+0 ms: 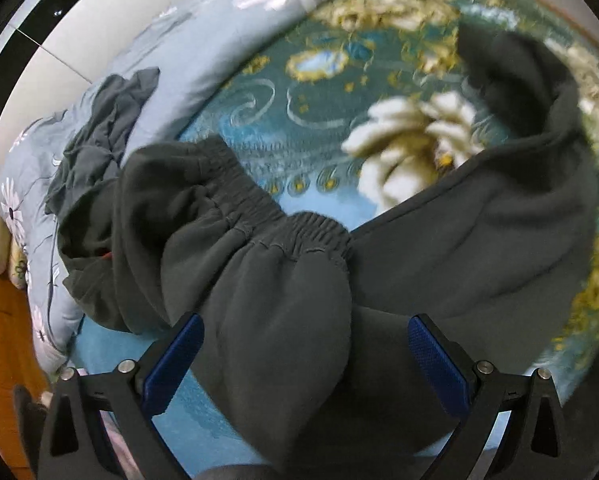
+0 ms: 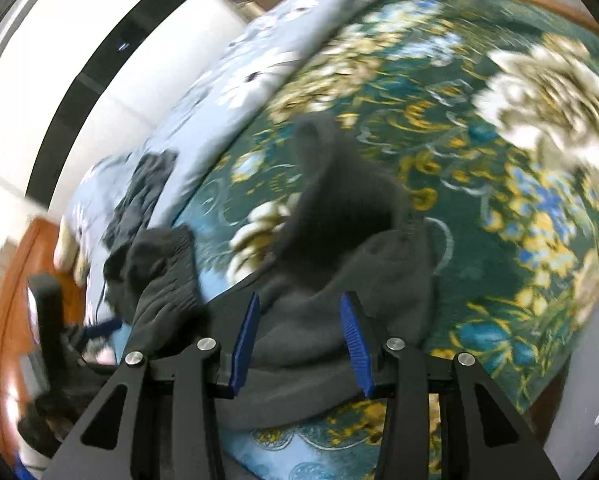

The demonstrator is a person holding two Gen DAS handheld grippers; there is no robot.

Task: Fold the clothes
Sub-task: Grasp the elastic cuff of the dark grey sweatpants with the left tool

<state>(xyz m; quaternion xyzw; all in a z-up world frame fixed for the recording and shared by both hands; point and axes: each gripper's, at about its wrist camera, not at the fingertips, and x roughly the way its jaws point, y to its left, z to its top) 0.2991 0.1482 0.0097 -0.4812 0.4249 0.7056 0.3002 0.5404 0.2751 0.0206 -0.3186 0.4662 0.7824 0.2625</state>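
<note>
Your left gripper (image 1: 305, 344) hung over the dark grey sweatpants (image 1: 283, 280) with its blue-padded fingers (image 1: 179, 356) spread wide — cloth bulged up between them, but neither pad pressed on it, so you had hold of nothing there. The sweatpants lay bunched on the bed's teal flowered blanket (image 1: 259, 104), the gathered elastic waistband (image 1: 259, 216) turned up toward the middle of the bed and one leg trailing off toward the far wooden edge. Your right gripper (image 2: 299, 320) was also parted, its fingers (image 2: 353, 336) straddling a fold of the same sweatpants near the bed's near edge; the view was blurred, and I could not tell whether the pads touched the cloth. Along the bed's left edge ran a pale blue daisy-print quilt (image 1: 171, 40), with a second dark garment (image 1: 103, 128) crumpled on it — just beside the sweatpants.
</note>
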